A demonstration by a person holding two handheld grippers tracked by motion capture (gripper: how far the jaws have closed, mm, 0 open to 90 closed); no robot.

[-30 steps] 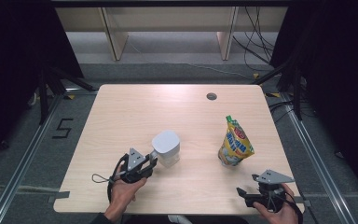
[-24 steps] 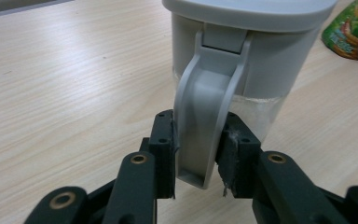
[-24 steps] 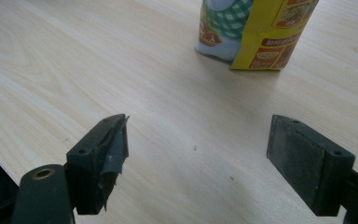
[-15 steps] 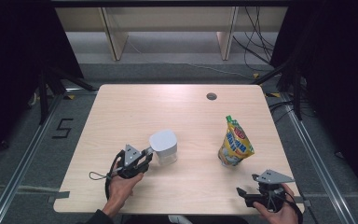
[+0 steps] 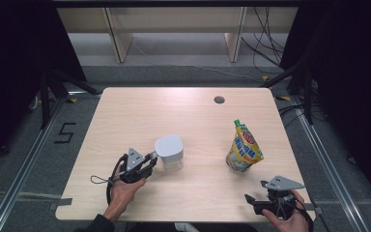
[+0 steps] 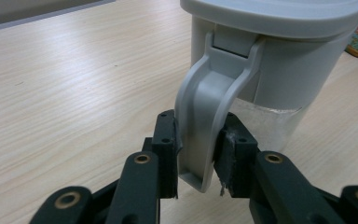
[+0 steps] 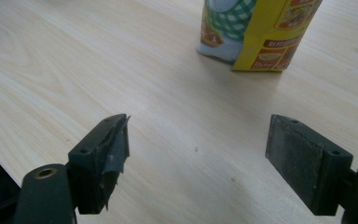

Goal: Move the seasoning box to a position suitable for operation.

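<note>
The counter [image 5: 140,111] is the biggest thing here, pale wood with a small round hole far behind the jug. The jug [image 5: 169,152] is white and grey with a flat lid and a clear bottom part, and it stands upright on the counter near your edge. Everything else I place from the jug.

The snack bag [image 5: 244,147] stands well apart from the jug, on its right side. It is yellow and green and leans a little.

Your left gripper [image 5: 147,162] is just beside the jug, on its left. In the left gripper view, the jug's grey handle [image 6: 205,116] sits right between the two black jaws, and both pads press against it. So your left gripper is closed narrow on the handle.

Your right gripper [image 5: 256,200] is far from the jug, down past the snack bag, near the counter's edge. Its jaws stand wide with nothing between them.

I think you are at the grabbing step. Next, squeeze firmly and lift the jug straight up, slowly, so it does not tip.
</note>
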